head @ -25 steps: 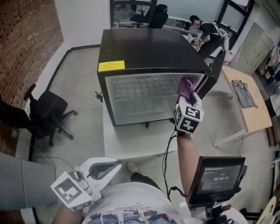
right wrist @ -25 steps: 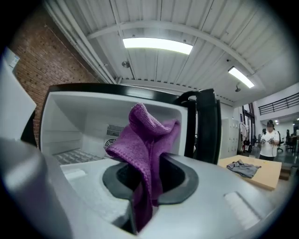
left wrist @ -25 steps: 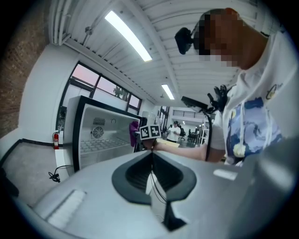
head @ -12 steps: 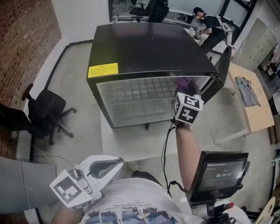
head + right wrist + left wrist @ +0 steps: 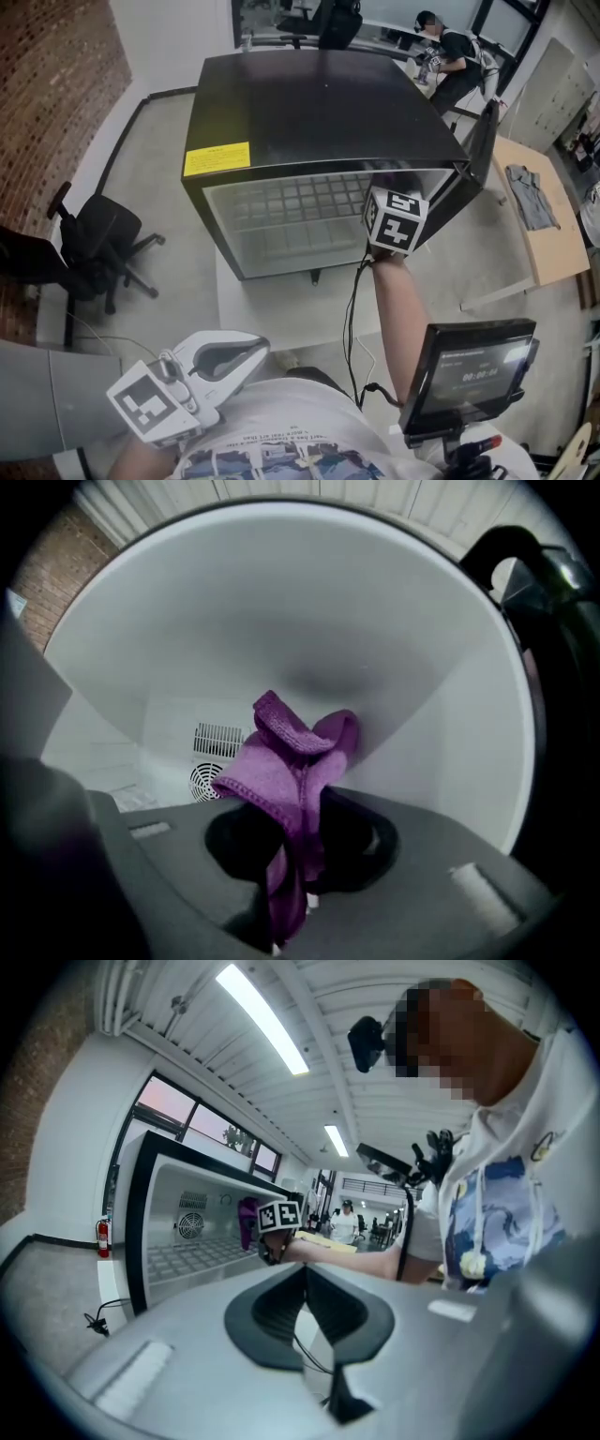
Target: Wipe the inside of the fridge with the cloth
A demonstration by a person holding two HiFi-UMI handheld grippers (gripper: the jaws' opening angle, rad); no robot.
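A small black fridge [image 5: 319,103] stands open on a white table [image 5: 291,305], its white inside and wire shelf [image 5: 281,211] facing me. My right gripper [image 5: 300,836] reaches in at the upper right of the opening; in the head view only its marker cube [image 5: 396,222] shows. It is shut on a purple cloth [image 5: 281,771], which bunches up above the jaws near the right inner wall. The left gripper view also catches the cloth [image 5: 247,1222] inside the fridge. My left gripper [image 5: 258,345] hangs low by my body, shut, with nothing in it.
The fridge door [image 5: 473,155] stands open to the right. A fan grille [image 5: 208,778] sits on the back wall. A black office chair [image 5: 103,239] stands at the left, a wooden table [image 5: 548,244] with a grey garment at the right, a screen on a stand [image 5: 464,375] near my right side.
My right gripper has pushed further into the fridge with the cloth, which is now hidden under the fridge top in the head view. The left gripper has stayed put.
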